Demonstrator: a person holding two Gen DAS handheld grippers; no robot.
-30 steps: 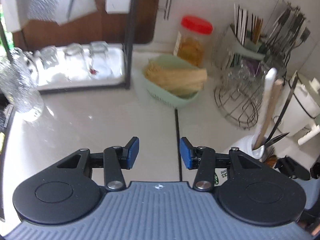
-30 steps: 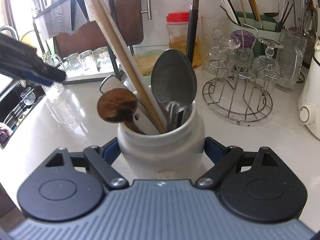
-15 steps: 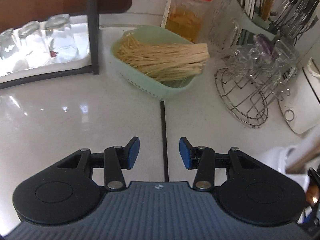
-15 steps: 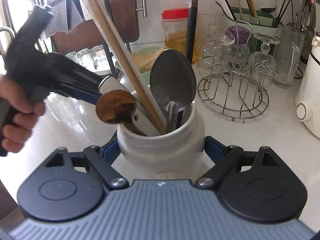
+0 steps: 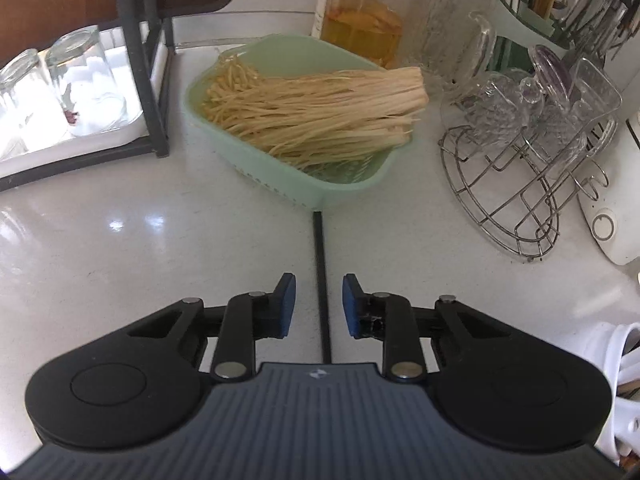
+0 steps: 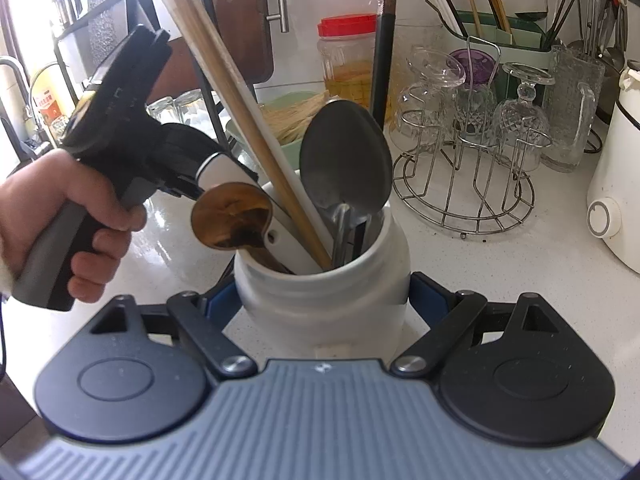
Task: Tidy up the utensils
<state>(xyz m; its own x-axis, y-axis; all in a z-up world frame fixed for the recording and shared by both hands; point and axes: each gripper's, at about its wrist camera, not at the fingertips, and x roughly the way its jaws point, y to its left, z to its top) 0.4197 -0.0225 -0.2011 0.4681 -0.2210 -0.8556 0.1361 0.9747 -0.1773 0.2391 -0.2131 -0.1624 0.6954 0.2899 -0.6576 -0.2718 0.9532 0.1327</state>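
Observation:
A white ceramic jar (image 6: 324,300) stands on the counter between the fingers of my right gripper (image 6: 323,304), which is shut on it. The jar holds a metal spoon (image 6: 346,168), a wooden spoon (image 6: 232,216), a white utensil and long wooden sticks (image 6: 240,104). My left gripper (image 5: 319,304) is open and empty above the counter. In the right wrist view its body (image 6: 132,132), held by a hand, is just left of the jar, near the wooden spoon. The jar's rim shows in the left wrist view (image 5: 616,384) at the lower right.
A green basket of dry noodles (image 5: 312,120), a red-lidded jar (image 6: 348,60), a wire rack of upturned glasses (image 6: 468,152), a glass pitcher (image 6: 572,108), a green utensil caddy (image 6: 504,28), a white appliance (image 6: 616,184) and a black shelf with glasses (image 5: 60,92) crowd the counter.
My left gripper has moved forward and right, toward the jar; the basket now looms closer. My right gripper keeps its hold on the jar and has not moved.

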